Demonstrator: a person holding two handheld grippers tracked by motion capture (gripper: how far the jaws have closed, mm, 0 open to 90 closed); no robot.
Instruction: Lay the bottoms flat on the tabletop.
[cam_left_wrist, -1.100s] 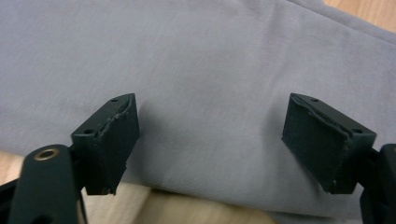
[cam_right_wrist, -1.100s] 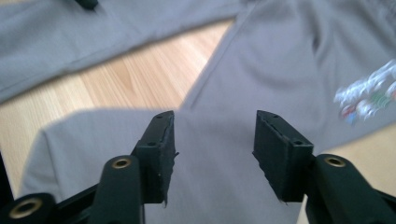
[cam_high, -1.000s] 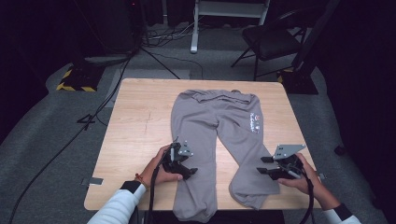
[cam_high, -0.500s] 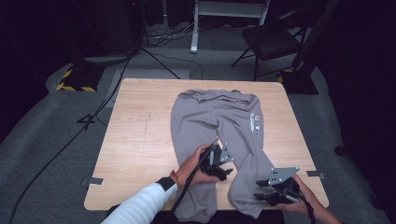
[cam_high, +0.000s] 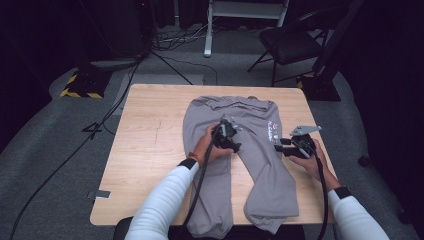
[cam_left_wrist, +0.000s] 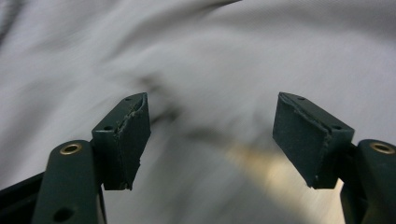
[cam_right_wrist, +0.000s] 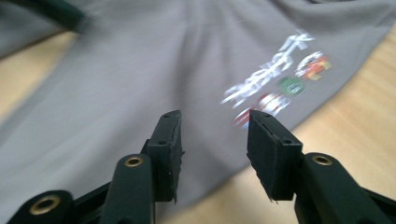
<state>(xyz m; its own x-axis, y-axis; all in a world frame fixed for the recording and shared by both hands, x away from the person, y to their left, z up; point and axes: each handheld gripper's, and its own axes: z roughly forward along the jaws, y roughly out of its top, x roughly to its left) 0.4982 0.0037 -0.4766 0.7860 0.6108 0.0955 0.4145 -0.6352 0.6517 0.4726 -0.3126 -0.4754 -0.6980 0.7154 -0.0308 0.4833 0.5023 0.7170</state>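
Grey sweatpants (cam_high: 260, 175) lie flat on the wooden table (cam_high: 150, 150), waistband at the far side, legs towards me. My left gripper (cam_high: 231, 131) hovers over the crotch, where the legs split. In the left gripper view its jaws (cam_left_wrist: 212, 135) stand wide open over the grey cloth (cam_left_wrist: 233, 56); they have just been closing slightly, with nothing between them. My right gripper (cam_high: 280, 145) sits at the pants' right edge beside the printed logo (cam_high: 272, 131). Its jaws (cam_right_wrist: 215, 149) are open above the cloth (cam_right_wrist: 116, 84) near the logo (cam_right_wrist: 275, 88), having just narrowed a little.
Bare wood (cam_right_wrist: 355, 107) borders the pants on the right. Behind the table stand a dark chair (cam_high: 290, 45) and a white stand (cam_high: 210, 30). Cables cross the grey floor, and a yellow-and-black striped base (cam_high: 80, 87) sits at the far left.
My left hand moved from the left leg's outer edge rightward and farther away to the crotch. My right hand dipped towards the near edge, then moved away along the pants' right side to the logo.
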